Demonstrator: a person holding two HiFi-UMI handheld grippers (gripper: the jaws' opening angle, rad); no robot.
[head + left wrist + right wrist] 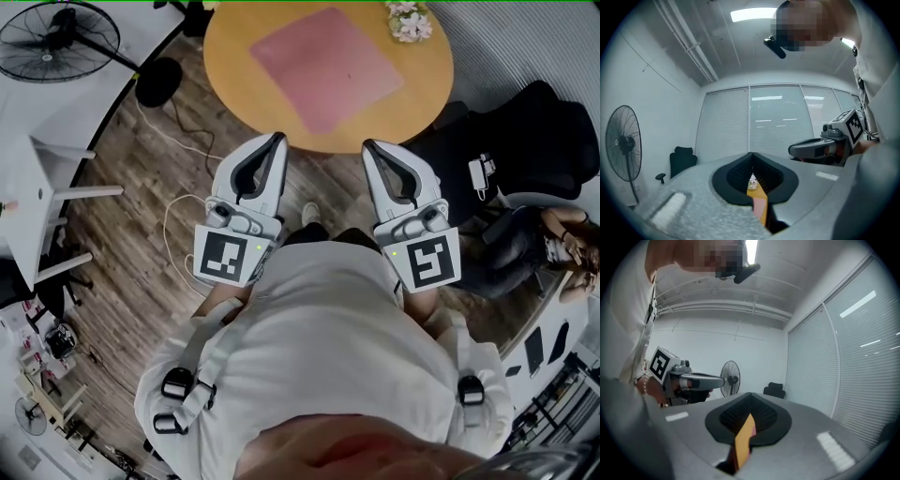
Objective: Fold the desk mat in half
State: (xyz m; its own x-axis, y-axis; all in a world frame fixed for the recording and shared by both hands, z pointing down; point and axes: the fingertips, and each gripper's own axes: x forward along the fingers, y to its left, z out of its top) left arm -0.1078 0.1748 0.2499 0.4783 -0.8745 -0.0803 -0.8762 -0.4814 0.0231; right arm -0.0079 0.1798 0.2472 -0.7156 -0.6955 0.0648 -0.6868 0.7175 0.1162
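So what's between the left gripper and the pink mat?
Only bare table. The head view shows a strip of wood between the left gripper and the mat.

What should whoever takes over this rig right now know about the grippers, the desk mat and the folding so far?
Left gripper: closed, empty, short of the table's near edge.
Right gripper: same, beside it.
Desk mat: flat, unfolded on the round table, untouched; flowers at the table's far edge.
Done: nothing. Left: reach the mat, grip an edge, fold it in half.
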